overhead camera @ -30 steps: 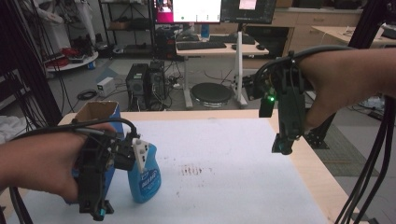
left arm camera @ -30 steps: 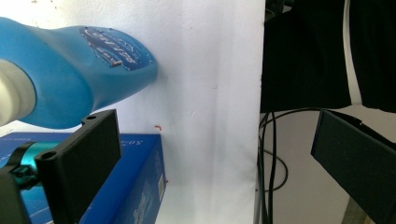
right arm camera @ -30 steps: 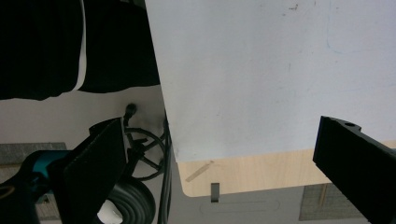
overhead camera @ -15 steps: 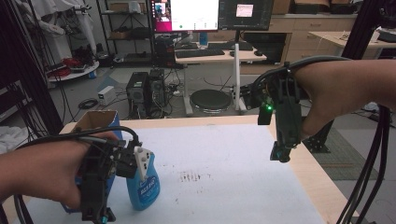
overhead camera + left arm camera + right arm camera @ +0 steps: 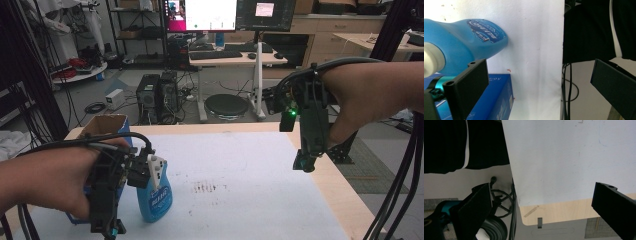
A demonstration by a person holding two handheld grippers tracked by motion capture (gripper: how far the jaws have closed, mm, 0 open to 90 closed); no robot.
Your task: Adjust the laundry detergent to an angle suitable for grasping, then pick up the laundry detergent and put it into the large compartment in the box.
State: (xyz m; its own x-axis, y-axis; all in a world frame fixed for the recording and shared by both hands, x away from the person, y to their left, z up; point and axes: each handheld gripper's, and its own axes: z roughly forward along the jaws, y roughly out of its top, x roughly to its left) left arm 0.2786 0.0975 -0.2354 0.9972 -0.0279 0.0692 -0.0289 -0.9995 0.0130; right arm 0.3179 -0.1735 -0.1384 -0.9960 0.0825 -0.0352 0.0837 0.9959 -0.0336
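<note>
While its two black jaws stand spread wide with nothing between them, the left gripper points down at the near left part of the white sheet. Seen in the left gripper view, one jaw lies over the blue spray bottle and the other hangs past the sheet's edge, above dark floor and cables. That bottle stands upright on the sheet, just beside the gripper on its right, with its white trigger head at the height of the gripper's body. Whether the gripper's body touches the trigger head cannot be told. Behind the bottle and to its left sits a blue box with open cardboard flaps; the left hand and the gripper cover its lower part, and the left gripper view shows its blue side just beside the bottle's base.

Well apart from the bottle, at the sheet's far right edge, the right gripper hangs in the air, tips down. Its jaws are also spread wide and hold nothing; the right gripper view shows them framing bare sheet, a strip of wooden table and floor beyond
</note>
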